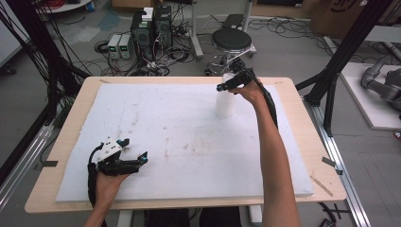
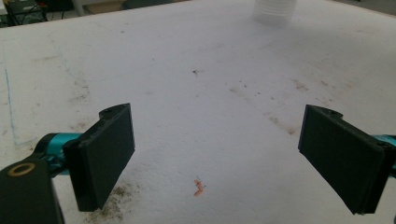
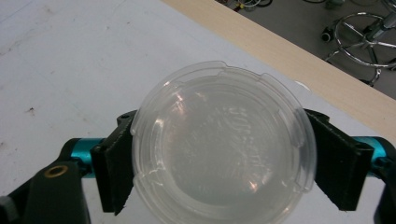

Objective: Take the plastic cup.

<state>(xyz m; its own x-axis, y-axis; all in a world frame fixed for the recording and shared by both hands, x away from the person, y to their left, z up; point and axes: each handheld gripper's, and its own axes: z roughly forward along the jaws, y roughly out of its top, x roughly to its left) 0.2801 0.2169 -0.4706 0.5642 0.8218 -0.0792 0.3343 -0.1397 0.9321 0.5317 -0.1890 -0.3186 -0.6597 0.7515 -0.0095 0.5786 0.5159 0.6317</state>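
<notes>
A tall stack of clear plastic tubs (image 1: 224,105) stands on the white foam board (image 1: 189,142) at the far right. Seen from above in the right gripper view, the top tub (image 3: 219,149) is round with a wide rim. My right gripper (image 3: 219,163) reaches over the stack (image 1: 227,86), and its jaws sit against both sides of the top tub just under the rim. My left gripper (image 1: 135,150) rests low at the near left of the board, held by a hand. Its jaws (image 2: 215,158) stand wide apart over bare foam with nothing between them.
The foam board lies on a wooden table (image 1: 302,156), whose far edge (image 3: 289,60) runs close behind the stack. A small orange scrap (image 2: 199,187) lies on the foam below the left gripper. A black stool (image 1: 231,40), computer boxes and cables stand on the floor beyond.
</notes>
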